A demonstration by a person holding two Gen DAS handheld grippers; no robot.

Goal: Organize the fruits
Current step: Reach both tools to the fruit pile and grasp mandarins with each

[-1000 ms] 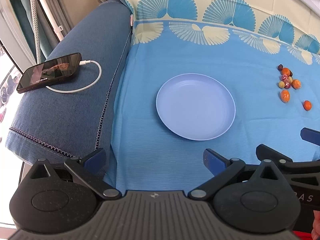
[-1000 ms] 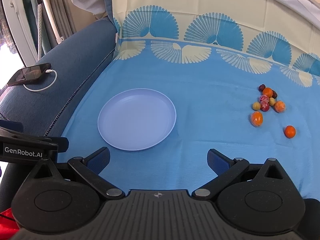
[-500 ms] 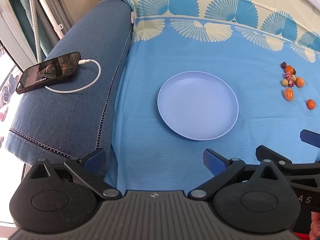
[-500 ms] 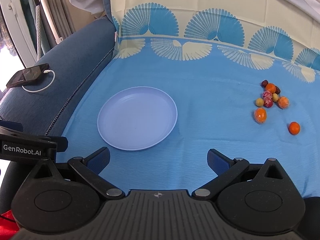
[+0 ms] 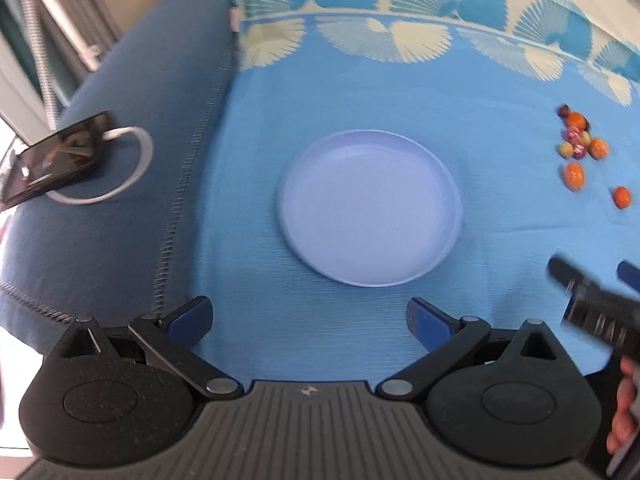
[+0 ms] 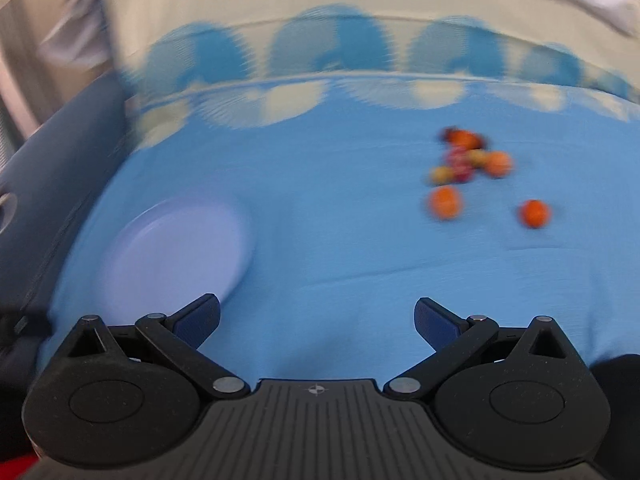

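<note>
A pale blue plate lies empty on the blue cloth; it also shows blurred at the left of the right wrist view. Several small fruits, orange, yellow and dark red, lie in a cluster to the plate's right, with two oranges apart from it. In the right wrist view the cluster and the two loose oranges lie ahead. My left gripper is open and empty, in front of the plate. My right gripper is open and empty, well short of the fruits.
A phone on a white charging cable lies on the dark blue cushion left of the cloth. The cloth's cream and blue fan-patterned border runs along the back. The right gripper's body shows at the left view's right edge.
My right gripper has swung right and forward toward the fruits; the plate has slid to the left of its view, which is motion-blurred. The left gripper has moved slightly forward.
</note>
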